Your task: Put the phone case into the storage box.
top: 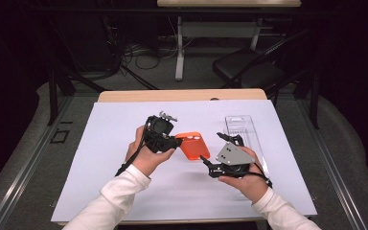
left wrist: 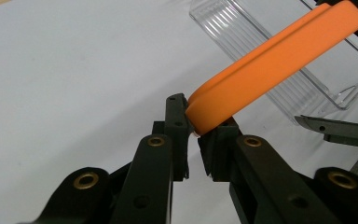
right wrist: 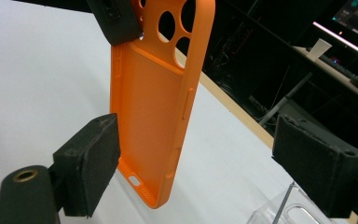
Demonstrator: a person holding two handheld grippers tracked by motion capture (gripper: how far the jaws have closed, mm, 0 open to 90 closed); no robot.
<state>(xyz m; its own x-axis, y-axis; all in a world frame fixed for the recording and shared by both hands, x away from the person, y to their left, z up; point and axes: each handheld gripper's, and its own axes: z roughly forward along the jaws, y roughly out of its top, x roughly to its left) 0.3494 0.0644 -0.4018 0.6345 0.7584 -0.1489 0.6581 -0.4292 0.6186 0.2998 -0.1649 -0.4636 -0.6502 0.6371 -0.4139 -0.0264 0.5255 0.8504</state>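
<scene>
phone case point(right wrist: 156, 116): matt orange, smooth, rubbery-looking
clear tray point(left wrist: 279, 70): glossy ribbed transparent plastic
my jaws' pads point(right wrist: 91, 163): rough black foam
table point(top: 124, 124): matt white sheet, wooden edge
</scene>
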